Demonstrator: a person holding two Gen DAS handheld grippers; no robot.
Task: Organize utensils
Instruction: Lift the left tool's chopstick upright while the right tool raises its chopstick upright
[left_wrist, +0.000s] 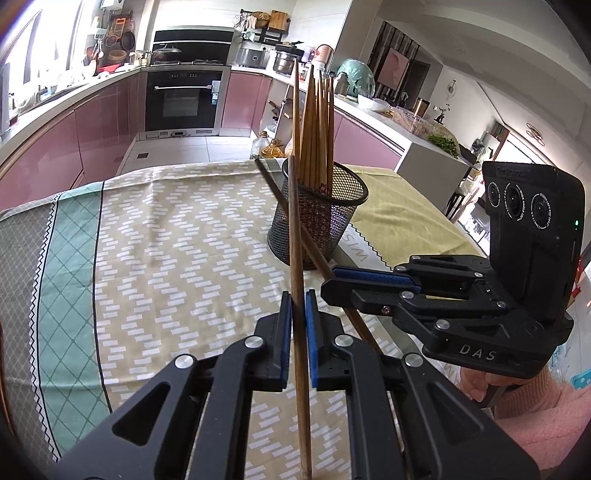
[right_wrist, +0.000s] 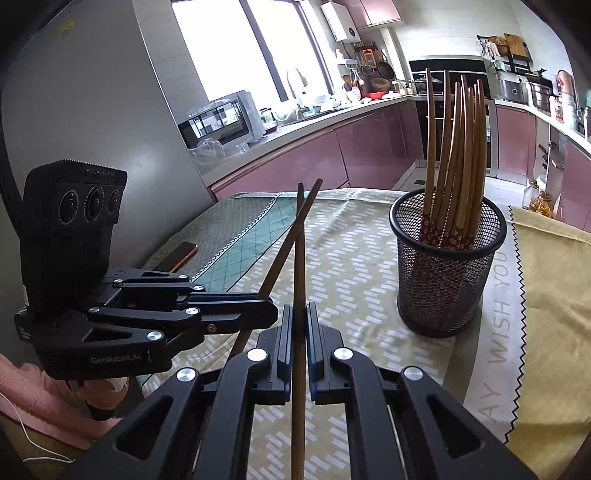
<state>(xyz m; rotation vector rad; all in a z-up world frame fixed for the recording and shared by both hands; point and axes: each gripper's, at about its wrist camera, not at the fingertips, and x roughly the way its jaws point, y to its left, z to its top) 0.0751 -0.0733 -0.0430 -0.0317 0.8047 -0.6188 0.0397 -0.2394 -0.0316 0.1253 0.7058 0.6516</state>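
Two chopsticks left outside mesh cup (left_wrist: 317, 210): left gripper (left_wrist: 298, 321) clenched on one chopstick (left_wrist: 295, 236), right gripper (right_wrist: 300, 325) clenched on other chopstick (right_wrist: 300, 258). Bundle (right_wrist: 458, 147) already standing in cup, ahead-right of both claws. Remaining: drop both in.

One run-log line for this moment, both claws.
left claw: shut on chopstick | right claw: shut on second chopstick | mesh holder: upright, chopstick bundle inside | held sticks: not yet in holder
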